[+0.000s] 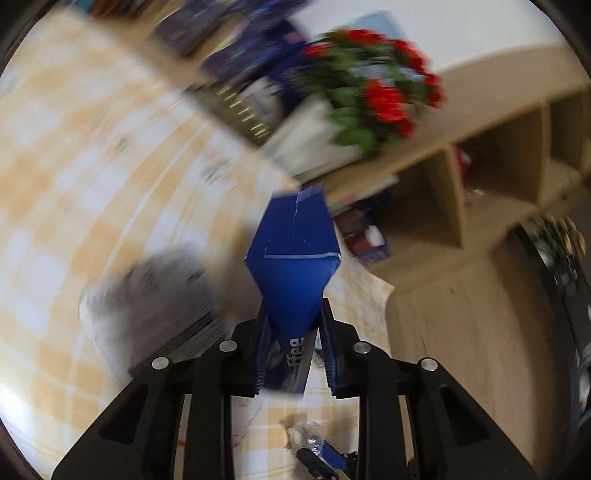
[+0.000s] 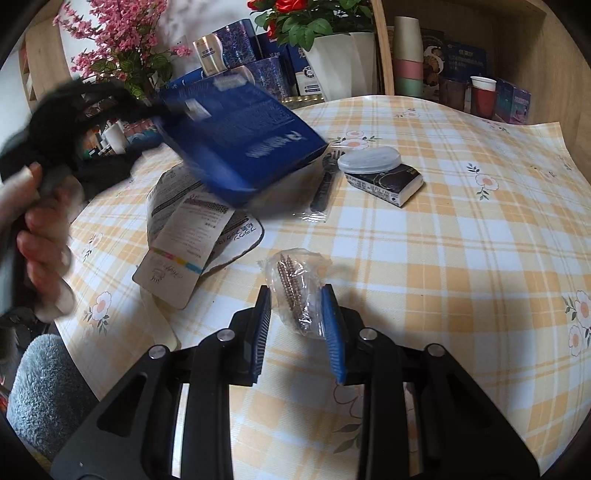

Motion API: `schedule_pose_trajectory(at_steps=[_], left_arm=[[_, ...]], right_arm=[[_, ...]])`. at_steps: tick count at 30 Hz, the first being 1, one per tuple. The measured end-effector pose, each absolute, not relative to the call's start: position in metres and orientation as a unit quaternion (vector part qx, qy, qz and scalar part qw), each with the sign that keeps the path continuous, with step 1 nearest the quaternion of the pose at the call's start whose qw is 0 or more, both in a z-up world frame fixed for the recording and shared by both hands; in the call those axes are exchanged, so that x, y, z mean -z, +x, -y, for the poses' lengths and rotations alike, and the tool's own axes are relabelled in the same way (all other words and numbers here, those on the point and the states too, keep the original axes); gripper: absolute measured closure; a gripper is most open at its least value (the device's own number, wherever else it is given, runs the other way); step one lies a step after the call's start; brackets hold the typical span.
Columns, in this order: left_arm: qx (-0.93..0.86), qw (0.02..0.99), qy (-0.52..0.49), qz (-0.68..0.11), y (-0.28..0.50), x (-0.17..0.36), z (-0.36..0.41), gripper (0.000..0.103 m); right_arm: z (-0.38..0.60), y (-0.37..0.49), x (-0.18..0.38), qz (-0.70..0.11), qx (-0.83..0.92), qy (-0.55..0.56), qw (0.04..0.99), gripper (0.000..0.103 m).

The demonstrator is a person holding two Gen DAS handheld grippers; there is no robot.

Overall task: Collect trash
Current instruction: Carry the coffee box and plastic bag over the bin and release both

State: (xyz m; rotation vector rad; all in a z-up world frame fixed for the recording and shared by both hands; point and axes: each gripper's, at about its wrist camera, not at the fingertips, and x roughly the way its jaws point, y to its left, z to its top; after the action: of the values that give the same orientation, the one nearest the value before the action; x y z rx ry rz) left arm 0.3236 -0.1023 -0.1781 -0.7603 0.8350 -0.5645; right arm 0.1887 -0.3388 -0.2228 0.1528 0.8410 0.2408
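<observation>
Left gripper (image 1: 293, 347): its two blue-padded fingers are closed on a flattened blue carton (image 1: 293, 266), which stands out ahead of the jaws, clear of the table (image 1: 92, 155); the letters "ffee" are legible on the clamped end. The left wrist view is heavily motion-blurred. In the right wrist view the same blue carton (image 2: 240, 144) appears, tilted and blurred, above the left part of the table (image 2: 461, 240), with a bare hand (image 2: 40, 240) at the left edge gripping the tool's handle.

Right gripper (image 2: 301, 321): jaws spread apart, holding nothing. A clear plastic bag of screws (image 2: 295, 291) lies on the checked tablecloth between the fingertips, just beside the right pad (image 2: 332, 332); whether it touches the pad cannot be told.

Other items on the table: printed paper cards and packaging (image 2: 188, 236) to the left of the bag; a wrapped dark utensil (image 2: 323, 184) farther back; a small dark box (image 2: 388, 182) with a translucent oval lid (image 2: 369, 158) resting on it. Potted red flowers (image 2: 306, 18) and pink blossoms (image 2: 122, 40) stand at the far edge, beside blue boxes (image 2: 258, 70).
</observation>
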Motion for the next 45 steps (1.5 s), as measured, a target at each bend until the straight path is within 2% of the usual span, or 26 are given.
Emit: schedule_pose_trajectory(at_steps=[6, 15, 28, 39, 45], left_arm=[[0.308, 0.837, -0.287, -0.348, 0.317, 0.123, 0.097, 0.081], [0.346, 0.836, -0.203, -0.374, 0.269, 0.093, 0.083, 0.081], [0.369, 0.826, -0.237, -0.353, 0.152, 0.085, 0.014, 0.081], [0.4, 0.802, -0.205, -0.394, 0.068, 0.123, -0.015, 0.081], [0.403, 0.798, -0.148, -0.423, 0.038, 0.153, -0.006, 0.081]], right_arm=[[0.342, 0.183, 0.215, -0.398, -0.106, 0.084, 0.907, 0.073], [0.343, 0.161, 0.185, -0.377, -0.1, 0.096, 0.916, 0.073], [0.311, 0.088, 0.146, -0.344, -0.111, 0.101, 0.927, 0.073], [0.297, 0.027, 0.154, -0.332, -0.118, 0.12, 0.928, 0.073], [0.293, 0.014, 0.168, -0.346, -0.117, 0.119, 0.923, 0.073]])
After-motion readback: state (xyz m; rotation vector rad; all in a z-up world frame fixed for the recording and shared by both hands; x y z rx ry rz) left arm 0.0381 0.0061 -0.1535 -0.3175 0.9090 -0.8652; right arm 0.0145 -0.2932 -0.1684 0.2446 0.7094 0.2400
